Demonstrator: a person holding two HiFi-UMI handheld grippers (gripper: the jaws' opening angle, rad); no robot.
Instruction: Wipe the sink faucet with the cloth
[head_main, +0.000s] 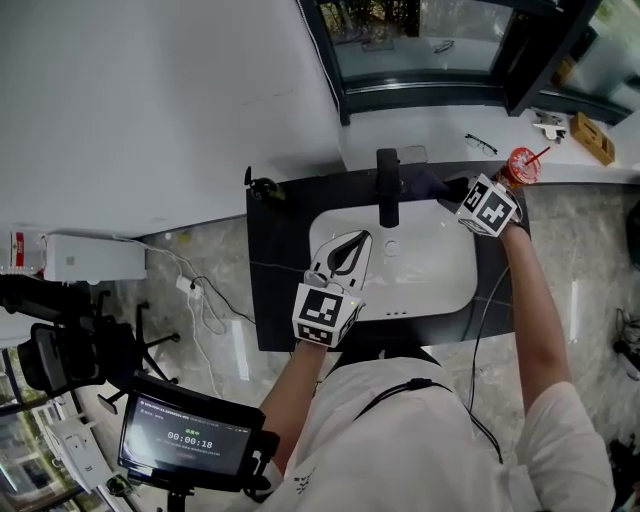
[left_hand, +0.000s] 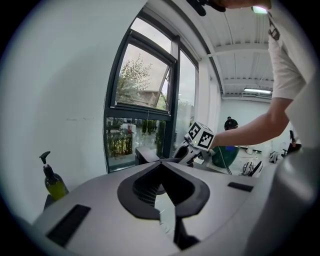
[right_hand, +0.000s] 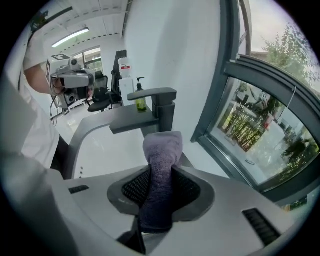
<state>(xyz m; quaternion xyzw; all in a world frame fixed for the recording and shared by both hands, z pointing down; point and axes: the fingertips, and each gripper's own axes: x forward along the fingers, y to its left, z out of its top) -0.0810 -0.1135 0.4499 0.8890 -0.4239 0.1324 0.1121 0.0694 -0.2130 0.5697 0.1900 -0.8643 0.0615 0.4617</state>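
Observation:
The black faucet (head_main: 388, 186) stands at the back rim of the white sink (head_main: 440, 270). My right gripper (head_main: 452, 190) is just right of the faucet, shut on a grey-purple cloth (head_main: 428, 182). In the right gripper view the cloth (right_hand: 162, 145) sticks out past the jaws of my right gripper (right_hand: 161, 169), and its bunched end is close in front of the faucet (right_hand: 156, 106). My left gripper (head_main: 358, 240) hovers over the left part of the basin. Its fingertips meet with nothing between them (left_hand: 160, 164). In that view the faucet (left_hand: 146, 154) shows behind the jaws.
A soap pump bottle (head_main: 262, 188) sits on the dark counter (head_main: 275, 300) left of the faucet. A red cup with a straw (head_main: 521, 164) and glasses (head_main: 480, 143) lie right of the sink. A window frame (head_main: 430, 95) runs behind. A white wall is at the left.

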